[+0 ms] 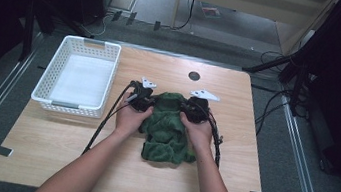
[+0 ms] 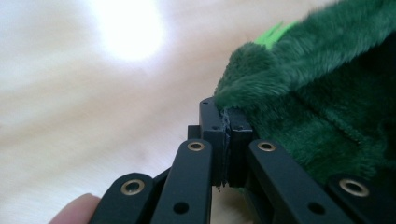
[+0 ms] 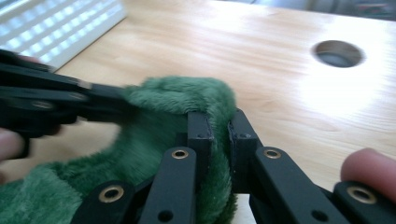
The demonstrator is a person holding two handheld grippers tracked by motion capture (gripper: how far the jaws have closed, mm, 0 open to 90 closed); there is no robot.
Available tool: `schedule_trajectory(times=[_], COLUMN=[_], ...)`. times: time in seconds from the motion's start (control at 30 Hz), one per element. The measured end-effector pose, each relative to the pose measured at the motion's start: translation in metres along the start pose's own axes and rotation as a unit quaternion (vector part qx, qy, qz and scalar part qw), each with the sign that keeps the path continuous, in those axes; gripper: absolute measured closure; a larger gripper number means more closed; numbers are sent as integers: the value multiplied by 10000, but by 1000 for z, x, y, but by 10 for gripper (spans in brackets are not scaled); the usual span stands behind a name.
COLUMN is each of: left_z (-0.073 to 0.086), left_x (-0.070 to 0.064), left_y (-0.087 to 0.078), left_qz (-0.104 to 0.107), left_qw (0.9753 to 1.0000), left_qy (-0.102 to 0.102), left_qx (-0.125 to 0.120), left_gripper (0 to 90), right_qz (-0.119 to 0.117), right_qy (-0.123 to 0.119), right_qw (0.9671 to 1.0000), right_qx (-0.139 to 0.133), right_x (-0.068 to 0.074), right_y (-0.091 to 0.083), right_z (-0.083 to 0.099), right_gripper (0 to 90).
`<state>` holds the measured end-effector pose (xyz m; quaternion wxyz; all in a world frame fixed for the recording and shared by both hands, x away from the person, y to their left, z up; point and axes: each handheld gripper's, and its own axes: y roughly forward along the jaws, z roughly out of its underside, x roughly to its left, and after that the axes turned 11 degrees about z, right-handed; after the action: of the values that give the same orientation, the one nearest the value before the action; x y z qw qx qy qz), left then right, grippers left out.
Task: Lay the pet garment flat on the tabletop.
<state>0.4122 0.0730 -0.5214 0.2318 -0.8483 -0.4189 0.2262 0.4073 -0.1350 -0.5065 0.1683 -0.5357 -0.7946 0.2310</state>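
Observation:
A dark green fluffy towel (image 1: 169,128) lies crumpled in the middle of the wooden table (image 1: 51,140). My left gripper (image 1: 150,102) pinches its far left edge, and in the left gripper view the jaws are pressed together on a fold of the towel (image 2: 299,93). My right gripper (image 1: 186,109) holds the far right edge. In the right gripper view the towel (image 3: 177,98) runs between the two jaws, and the left gripper (image 3: 107,100) reaches in from the left, gripping the same edge.
A white perforated basket (image 1: 79,74) stands empty at the table's left rear. A round cable hole (image 1: 194,75) sits behind the towel. Black cables trail from both grippers along the forearms. The floor beyond the table holds stands and cables.

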Motion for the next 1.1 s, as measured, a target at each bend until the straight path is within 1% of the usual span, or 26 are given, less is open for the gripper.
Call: schedule_trajectory(times=[0.03, 0.1, 0.13, 0.17, 0.23, 0.27, 0.3, 0.37, 0.4, 0.43, 0.5, 0.53, 0.57, 0.67, 0.7, 0.77, 0.8, 0.83, 0.87, 0.9, 0.93, 0.97, 1.0, 1.03, 1.07, 1.1], left_z=[-1, -2, -2, -1, 3, 6, 6, 5, 4, 3, 3, 2, 2, 5, 6, 11, 14, 17, 20, 24, 28, 28, 31, 36, 38, 39], left_x=[0, -2, -2, -1, 2, 4, 5, 6, 7, 11, 19, 23, 24, 24, 22, 16, 13, 9, 6, 3, 0, 0, -2, -4, -4, -4], left_y=[1, 6, 11, 15, 24, 26, 26, 23, 22, 19, 9, 1, -5, -23, -27, -30, -30, -29, -29, -28, -28, -28, -27, -26, -25, -24], left_qz=[-150, -391, -444, -444, -403, -314, -258, -129, -65, 70, 391, 537, 584, 820, 894, 968, 989, 1050, 1106, 1177, 1208, 1208, 1179, 1166, 1235, 1292], left_qw=[9999, 9992, 9989, 9987, 9985, 9986, 9986, 9992, 9995, 9995, 9972, 9948, 9942, 9916, 9907, 9905, 9906, 9904, 9902, 9899, 9899, 9899, 9909, 9906, 9892, 9882], left_qy=[22, 105, 168, 193, 190, 136, 151, 139, 38, -186, -634, -849, -878, -906, -923, -932, -925, -902, -853, -792, -733, -733, -627, -645, -709, -720], left_qx=[-74, -40, 36, 140, 333, 412, 438, 338, 313, 242, -17, -139, -197, -415, -439, -300, -173, -60, 12, 73, 123, 123, 195, 324, 350, 386], left_gripper=[900, 900, 900, 900, 900, 900, 897, 864, 764, 664, 576, 504, 445, 389, 389, 396, 406, 407, 405, 402, 393, 381, 381, 379, 380, 400], right_qz=[117, 218, 349, 458, 591, 538, 501, 476, 474, 420, 13, -118, -278, -390, -440, -353, -419, -608, -798, -946, -1032, -1026, -1026, -1009, -958, -877], right_qy=[18, -93, -172, -172, -2, 99, 143, 115, 92, 137, 495, 606, 679, 766, 728, 538, 539, 584, 553, 415, 246, 49, 49, -83, -111, -144], right_qw=[9999, 9995, 9988, 9977, 9959, 9958, 9959, 9960, 9960, 9965, 9976, 9974, 9971, 9962, 9962, 9978, 9975, 9963, 9952, 9946, 9943, 9943, 9943, 9928, 9928, 9932], right_qx=[58, 185, 307, 471, 687, 737, 735, 742, 752, 716, 494, 368, 184, -124, -195, -148, -165, -186, -131, -65, 106, 285, 285, 641, 709, 749], right_x=[-3, -4, -4, -5, -10, -13, -16, -20, -22, -25, -36, -39, -43, -47, -46, -43, -40, -37, -31, -24, -15, -8, -8, 0, 1, 0], right_y=[4, 12, 19, 25, 32, 33, 33, 31, 29, 28, 15, 10, 0, -23, -32, -43, -48, -53, -58, -62, -64, -64, -64, -63, -61, -60], right_z=[2, 6, 10, 14, 20, 21, 22, 22, 22, 22, 19, 18, 15, 10, 9, 9, 11, 13, 16, 20, 25, 30, 30, 41, 44, 47], right_gripper=[838, 823, 805, 780, 735, 726, 706, 646, 585, 533, 486, 462, 434, 397, 374, 377, 383, 380, 370, 360, 352, 356, 356, 449, 507, 607])
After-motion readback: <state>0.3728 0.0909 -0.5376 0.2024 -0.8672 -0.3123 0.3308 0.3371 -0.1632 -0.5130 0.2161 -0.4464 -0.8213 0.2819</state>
